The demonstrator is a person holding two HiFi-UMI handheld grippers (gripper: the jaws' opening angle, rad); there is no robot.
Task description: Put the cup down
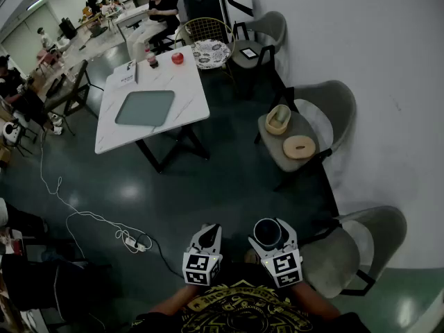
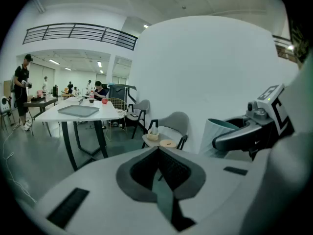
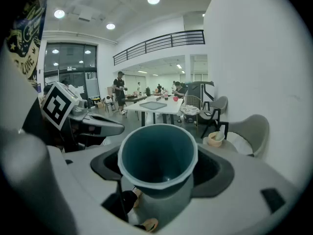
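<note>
A dark teal cup [image 1: 267,233] with a pale rim stands upright between the jaws of my right gripper [image 1: 272,238], which is shut on it. In the right gripper view the cup [image 3: 157,158] fills the middle and its inside looks empty. My left gripper [image 1: 206,240] hangs just left of it, shut, with nothing in it. In the left gripper view the jaws meet in the middle and the cup [image 2: 220,131] shows at the right. Both grippers are held close to the person's body, above the dark floor.
A grey chair [image 1: 340,255] stands just to my right. Further ahead another chair's seat [image 1: 277,148] carries a wooden bowl [image 1: 278,119] and a round wooden lid [image 1: 300,146]. A white table [image 1: 187,89] holds a grey tray [image 1: 144,107] and a red apple [image 1: 177,57]. A cable and power strip [image 1: 132,240] lie on the floor at left.
</note>
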